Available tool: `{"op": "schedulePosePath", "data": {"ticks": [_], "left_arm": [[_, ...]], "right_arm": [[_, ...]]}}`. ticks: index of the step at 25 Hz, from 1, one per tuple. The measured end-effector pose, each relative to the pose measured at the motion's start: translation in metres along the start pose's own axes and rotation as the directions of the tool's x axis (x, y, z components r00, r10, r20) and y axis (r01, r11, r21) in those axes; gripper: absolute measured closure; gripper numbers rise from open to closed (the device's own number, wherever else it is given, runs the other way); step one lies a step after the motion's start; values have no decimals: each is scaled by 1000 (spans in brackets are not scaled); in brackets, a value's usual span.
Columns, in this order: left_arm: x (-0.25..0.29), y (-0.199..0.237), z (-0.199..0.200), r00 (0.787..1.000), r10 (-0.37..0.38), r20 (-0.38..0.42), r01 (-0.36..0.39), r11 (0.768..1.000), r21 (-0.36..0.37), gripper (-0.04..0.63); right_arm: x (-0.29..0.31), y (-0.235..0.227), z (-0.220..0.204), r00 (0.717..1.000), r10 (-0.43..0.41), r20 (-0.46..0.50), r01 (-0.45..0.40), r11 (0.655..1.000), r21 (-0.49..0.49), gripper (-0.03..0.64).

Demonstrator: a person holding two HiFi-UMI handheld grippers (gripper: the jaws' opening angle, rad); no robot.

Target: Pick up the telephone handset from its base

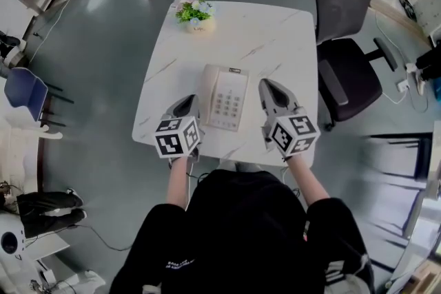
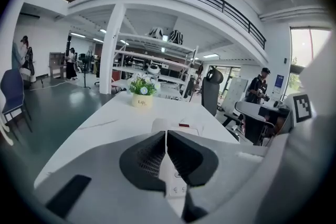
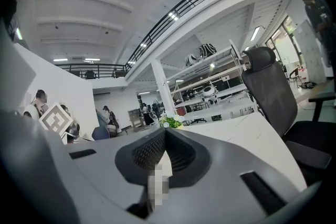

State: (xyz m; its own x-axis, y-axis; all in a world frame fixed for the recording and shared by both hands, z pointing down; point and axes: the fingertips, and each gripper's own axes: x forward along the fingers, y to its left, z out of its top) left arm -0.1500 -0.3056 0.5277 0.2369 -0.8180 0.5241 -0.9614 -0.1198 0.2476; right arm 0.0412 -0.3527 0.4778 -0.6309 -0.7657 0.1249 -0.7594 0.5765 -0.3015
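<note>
While the telephone (image 1: 225, 98) sat between them, the left hand-held gripper (image 1: 187, 101) and right hand-held gripper (image 1: 266, 85) had jaws pressed together.

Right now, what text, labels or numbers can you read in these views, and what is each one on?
"Life": on the flower pot, in the left gripper view.
Keypad of the telephone: key markings too small to read.
red label at the telephone's top edge: blurred, unreadable.
white print on the person's black top: too small to read.
blue sign on the far wall: unreadable.
</note>
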Motion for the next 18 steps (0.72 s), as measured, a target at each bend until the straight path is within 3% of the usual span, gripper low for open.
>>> {"op": "schedulePosePath", "data": {"ticks": [5,14,18], "left_arm": [[26,2,-6,996,-15,-93,17,1000,20,584],[68,5,-14,984,-25,-177,33,999,40,382],[83,6,-22,969,-33,-244,51,996,68,304]], "right_arm": [[10,-5,-4,1000,-19,-14,19,1000,19,627],[23,-18,-19,998,-50,-41,52,997,59,627],[29,-25,-25,997,-61,-47,63,996,63,626]]}}
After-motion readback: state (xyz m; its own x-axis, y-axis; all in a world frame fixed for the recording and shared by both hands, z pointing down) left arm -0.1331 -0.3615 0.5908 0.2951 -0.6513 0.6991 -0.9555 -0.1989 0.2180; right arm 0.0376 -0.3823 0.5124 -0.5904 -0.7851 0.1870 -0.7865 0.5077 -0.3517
